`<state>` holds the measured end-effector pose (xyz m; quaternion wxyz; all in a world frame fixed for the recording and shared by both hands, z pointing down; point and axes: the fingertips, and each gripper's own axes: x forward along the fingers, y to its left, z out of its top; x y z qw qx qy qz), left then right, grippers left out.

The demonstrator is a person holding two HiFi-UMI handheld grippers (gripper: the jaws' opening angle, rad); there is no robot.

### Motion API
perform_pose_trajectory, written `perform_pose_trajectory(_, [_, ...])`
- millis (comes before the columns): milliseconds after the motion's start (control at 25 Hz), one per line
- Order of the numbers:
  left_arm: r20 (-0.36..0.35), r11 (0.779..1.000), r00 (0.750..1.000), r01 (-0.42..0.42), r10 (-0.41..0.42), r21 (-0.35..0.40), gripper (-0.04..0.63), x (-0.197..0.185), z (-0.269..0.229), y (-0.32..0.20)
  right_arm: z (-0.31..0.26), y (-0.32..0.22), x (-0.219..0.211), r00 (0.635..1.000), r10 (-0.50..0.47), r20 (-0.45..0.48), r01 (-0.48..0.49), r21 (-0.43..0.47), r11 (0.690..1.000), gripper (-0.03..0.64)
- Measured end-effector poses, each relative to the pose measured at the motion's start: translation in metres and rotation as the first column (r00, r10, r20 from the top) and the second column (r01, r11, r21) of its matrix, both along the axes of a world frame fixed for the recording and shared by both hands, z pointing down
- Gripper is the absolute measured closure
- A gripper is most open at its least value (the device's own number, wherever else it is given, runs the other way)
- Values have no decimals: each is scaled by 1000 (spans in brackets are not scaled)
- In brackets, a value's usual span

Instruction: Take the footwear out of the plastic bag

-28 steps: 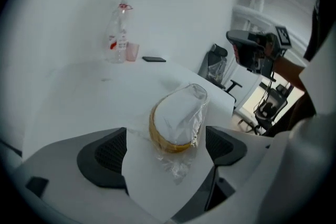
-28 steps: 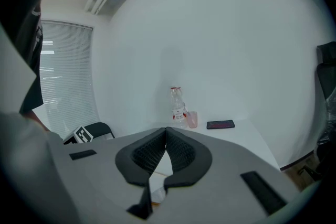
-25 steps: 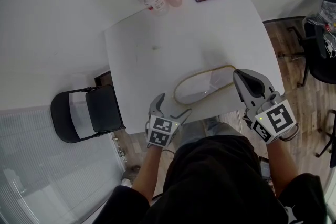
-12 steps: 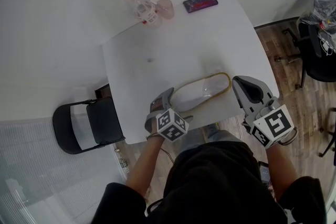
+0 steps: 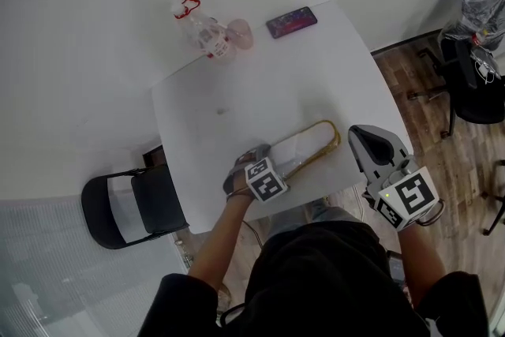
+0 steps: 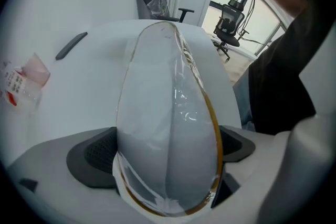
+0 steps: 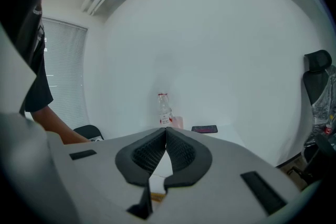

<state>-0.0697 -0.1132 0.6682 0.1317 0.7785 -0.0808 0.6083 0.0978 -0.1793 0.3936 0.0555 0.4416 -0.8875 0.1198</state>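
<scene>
At the near edge of the tabletop (image 5: 237, 91), about mid-span: slipper (image 5: 309, 141), fully inside the clear bag (image 6: 185, 105). Flat, white, tan rim. Long axis runs diagonal, near-left to far-right, roughly along that edge.

Left gripper (image 5: 252, 167) is on top of the slipper's near-left end, pointing steeply down. Its jaws have just been opening and are spread wide, one pad each side across the width, bagged end between them. The end nearly fills the gap, and I don't read a clamp.

Right gripper (image 5: 372, 140) is off the near-right corner, clear of the table, roughly level, aimed towards the far edge. Jaws pressed together, nothing in them. The slipper's far-right end lies just to its left, so that end is the right hand's to take.

My read: the left closes on the bag end, then the right must open before it can pull anything. I can't see which end the bag's mouth is on, and that decides the pull direction.

Other containers sit at the far-left corner, well apart: a clear bottle (image 5: 203, 31) and a pink cup (image 5: 239, 33), contents not readable. A phone (image 5: 291, 21) lies along the far edge.
</scene>
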Motion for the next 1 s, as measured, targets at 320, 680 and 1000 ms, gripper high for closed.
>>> perform_pose_trajectory(320, [29, 1000, 999, -14, 14, 14, 26, 2, -4, 3, -4, -4, 13, 1000, 25, 12, -25, 15, 1000, 601])
perform_pose_trajectory(680, [-5, 995, 1000, -17, 18, 100, 133, -6, -19, -3, -6, -7, 15, 1000, 20, 3, -20, 32, 999, 601])
perform_pose_trajectory(1000, [-70, 983, 998, 20, -7, 183, 146, -9, -43, -18, -8, -7, 24, 1000, 22, -11, -21, 49, 999, 601])
